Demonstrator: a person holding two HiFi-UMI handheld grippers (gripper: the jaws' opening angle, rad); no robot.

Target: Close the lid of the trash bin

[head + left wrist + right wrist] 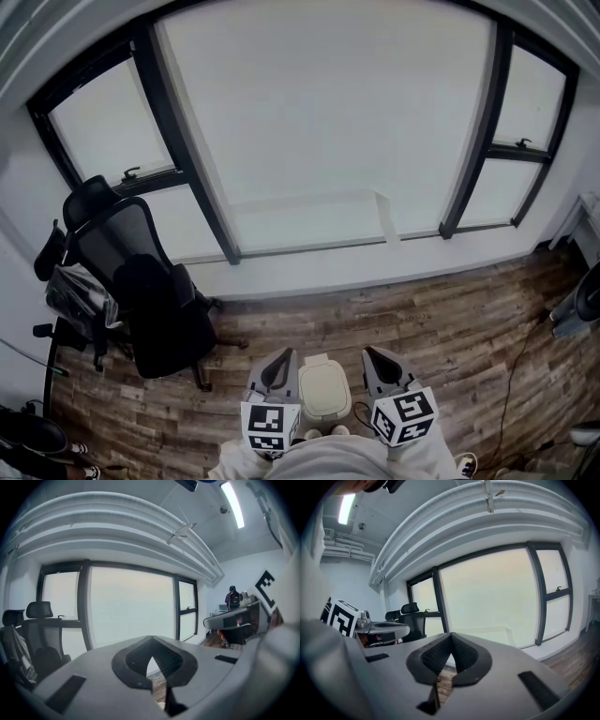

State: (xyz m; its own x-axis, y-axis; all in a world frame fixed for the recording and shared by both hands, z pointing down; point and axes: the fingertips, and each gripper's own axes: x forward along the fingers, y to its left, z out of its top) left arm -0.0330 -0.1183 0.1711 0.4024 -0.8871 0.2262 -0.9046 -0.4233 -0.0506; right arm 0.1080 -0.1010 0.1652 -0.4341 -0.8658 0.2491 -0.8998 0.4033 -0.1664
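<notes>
Head view: the cream trash bin (341, 411) sits between the left gripper (282, 360) and right gripper (374, 359), both with jaws together on nothing; its lid (323, 384) seems already flat, so any push should come gently, straight down

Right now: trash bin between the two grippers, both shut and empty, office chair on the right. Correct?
No. The office chair stands on the left, as the head view shows. The rest holds: trash bin between the left gripper and right gripper, both shut and empty.
</notes>
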